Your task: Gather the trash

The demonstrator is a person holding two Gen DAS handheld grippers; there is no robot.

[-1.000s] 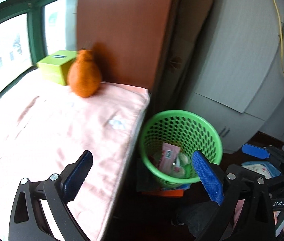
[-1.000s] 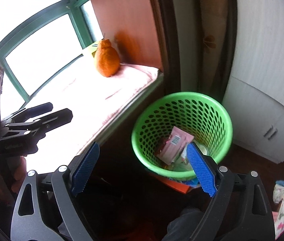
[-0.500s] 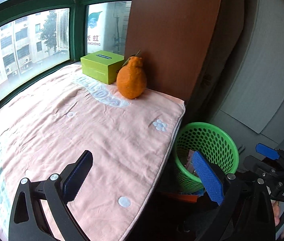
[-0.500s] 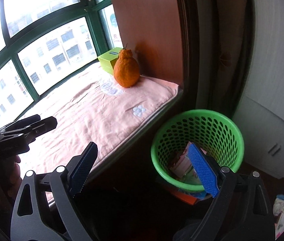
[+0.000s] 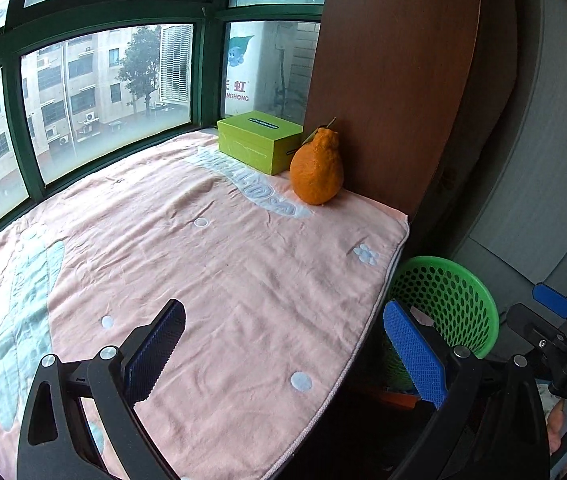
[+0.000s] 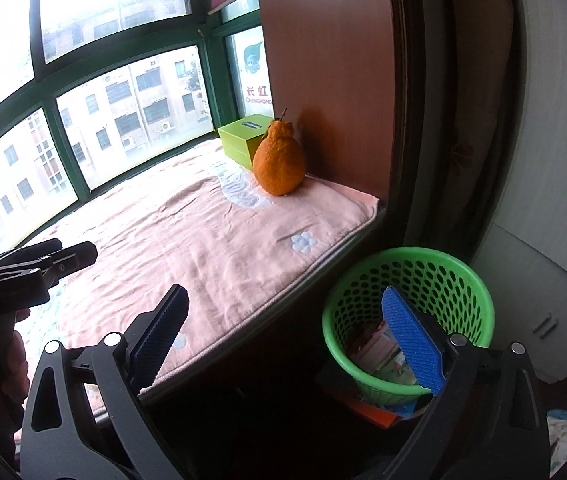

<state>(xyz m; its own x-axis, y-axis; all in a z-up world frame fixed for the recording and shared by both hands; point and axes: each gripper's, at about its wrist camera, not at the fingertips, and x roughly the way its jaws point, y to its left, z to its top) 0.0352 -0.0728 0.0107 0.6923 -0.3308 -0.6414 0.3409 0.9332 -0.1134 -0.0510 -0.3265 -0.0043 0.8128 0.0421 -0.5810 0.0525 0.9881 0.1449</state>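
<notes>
Below the right hand-held gripper (image 6: pixel 283 330), jaws just spread and empty, green trash basket (image 6: pixel 407 320), wrappers inside.

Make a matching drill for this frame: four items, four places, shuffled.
Items:
1. orange fruit
2. green box
3. basket
4. wrappers

Places:
A. in the basket
B. on the floor beside the window seat
C. in the window corner, behind the fruit
D. on the pink blanket, next to the wood panel

Pairs: 1-D, 2-C, 3-B, 4-A
</notes>
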